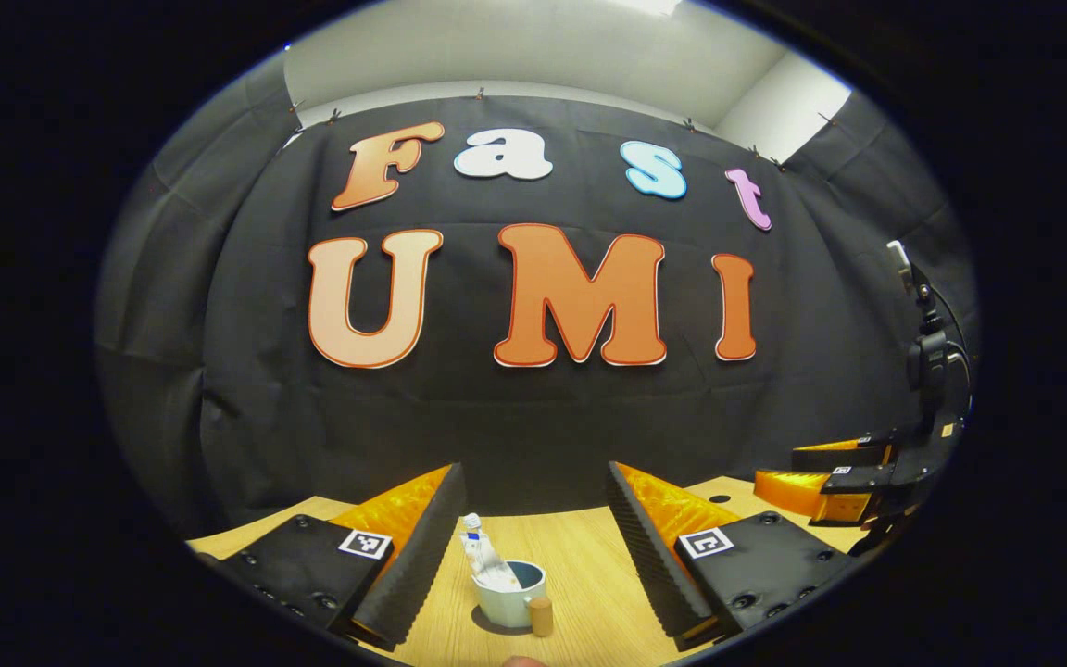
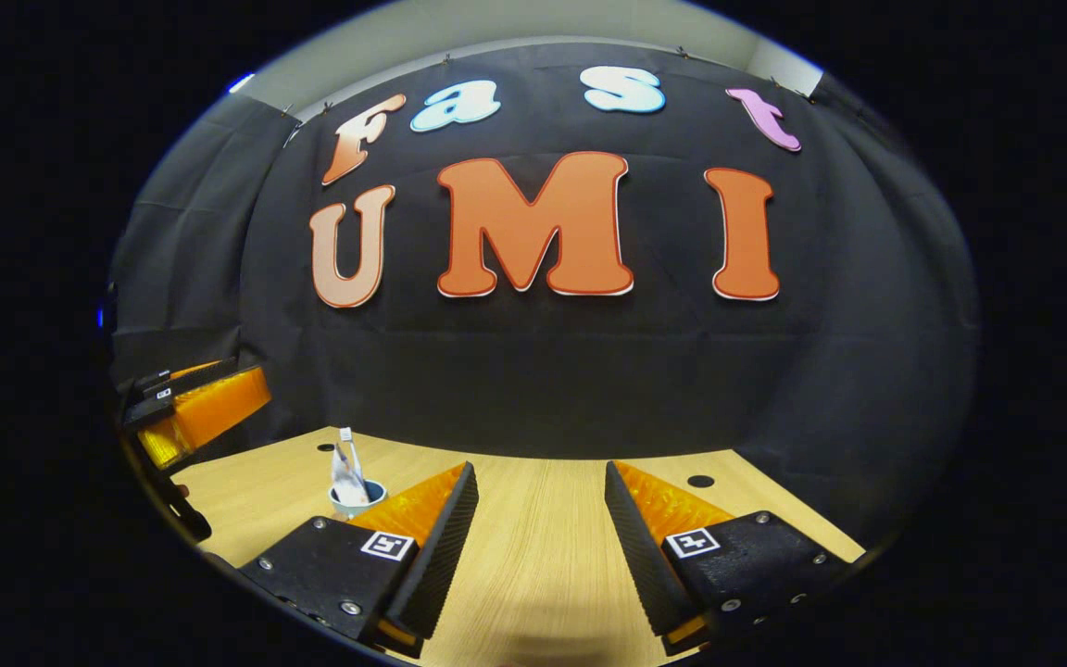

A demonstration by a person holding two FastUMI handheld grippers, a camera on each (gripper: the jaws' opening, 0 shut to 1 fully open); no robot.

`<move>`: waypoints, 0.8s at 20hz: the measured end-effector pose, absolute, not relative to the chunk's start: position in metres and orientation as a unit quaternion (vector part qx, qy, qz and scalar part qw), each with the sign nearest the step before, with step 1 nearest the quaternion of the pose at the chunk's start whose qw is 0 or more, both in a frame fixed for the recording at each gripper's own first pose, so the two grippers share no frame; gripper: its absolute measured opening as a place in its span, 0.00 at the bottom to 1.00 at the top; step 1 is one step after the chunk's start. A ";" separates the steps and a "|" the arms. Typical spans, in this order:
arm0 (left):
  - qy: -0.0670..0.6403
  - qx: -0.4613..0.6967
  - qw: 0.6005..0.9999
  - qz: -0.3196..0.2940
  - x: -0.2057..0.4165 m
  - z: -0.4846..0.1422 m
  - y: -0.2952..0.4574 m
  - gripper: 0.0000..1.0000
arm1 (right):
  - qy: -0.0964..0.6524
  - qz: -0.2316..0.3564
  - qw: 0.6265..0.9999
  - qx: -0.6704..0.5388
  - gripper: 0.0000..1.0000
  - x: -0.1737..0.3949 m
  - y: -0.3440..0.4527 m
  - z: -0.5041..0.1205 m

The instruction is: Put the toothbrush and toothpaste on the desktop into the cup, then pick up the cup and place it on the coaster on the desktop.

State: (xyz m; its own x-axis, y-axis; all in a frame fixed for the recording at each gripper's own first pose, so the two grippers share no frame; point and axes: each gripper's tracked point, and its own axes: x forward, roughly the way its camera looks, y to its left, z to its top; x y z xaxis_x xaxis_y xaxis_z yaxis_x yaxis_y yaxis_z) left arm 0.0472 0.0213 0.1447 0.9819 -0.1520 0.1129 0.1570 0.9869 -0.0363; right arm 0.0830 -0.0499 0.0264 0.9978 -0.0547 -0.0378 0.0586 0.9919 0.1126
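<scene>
One pale cup, toothpaste inside

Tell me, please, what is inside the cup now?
A toothbrush and a white toothpaste tube stand in the cup, leaning against its rim, their tops sticking out. Their lower ends are hidden by the cup's wall, so its bottom cannot be seen.

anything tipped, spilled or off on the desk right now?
Nothing stands out. The cup stands upright on the desk with the toothbrush and toothpaste leaning inside. Nothing is spilled. Both grippers have their jaws open and hold nothing.
</scene>
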 end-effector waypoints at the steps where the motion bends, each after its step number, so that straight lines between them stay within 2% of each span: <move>1: -0.056 -0.017 0.996 -0.071 0.048 0.142 0.023 0.97 | 0.011 -0.036 0.998 0.052 0.84 0.082 -0.054 0.025; 10: -0.058 -0.013 0.996 -0.068 0.042 0.136 0.020 0.98 | -0.034 -0.034 0.995 0.087 0.83 0.069 -0.051 0.044; 11: -0.064 -0.012 0.995 -0.073 0.039 0.138 0.017 0.98 | -0.037 -0.026 0.994 0.094 0.79 0.068 -0.045 0.045; 12: -0.067 -0.008 0.995 -0.072 0.038 0.138 0.019 0.96 | -0.040 -0.026 0.995 0.093 0.83 0.067 -0.044 0.045; 13: -0.067 -0.004 0.995 -0.069 0.036 0.138 0.020 0.97 | -0.044 -0.029 0.995 0.086 0.79 0.066 -0.046 0.044; 14: -0.065 -0.003 0.996 -0.066 0.035 0.136 0.021 0.97 | -0.044 -0.035 0.995 0.081 0.83 0.064 -0.048 0.043; 16: -0.062 -0.010 0.996 -0.063 0.032 0.133 0.025 0.98 | -0.041 -0.028 0.995 0.081 0.83 0.058 -0.042 0.043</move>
State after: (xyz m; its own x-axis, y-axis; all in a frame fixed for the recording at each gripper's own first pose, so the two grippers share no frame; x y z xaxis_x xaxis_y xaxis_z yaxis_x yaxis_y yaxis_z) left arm 0.0315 0.0246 0.1330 0.9846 -0.1239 0.1238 0.1263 0.9919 -0.0119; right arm 0.0584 -0.0415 0.0434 0.9951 -0.0626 0.0771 0.0493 0.9853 0.1637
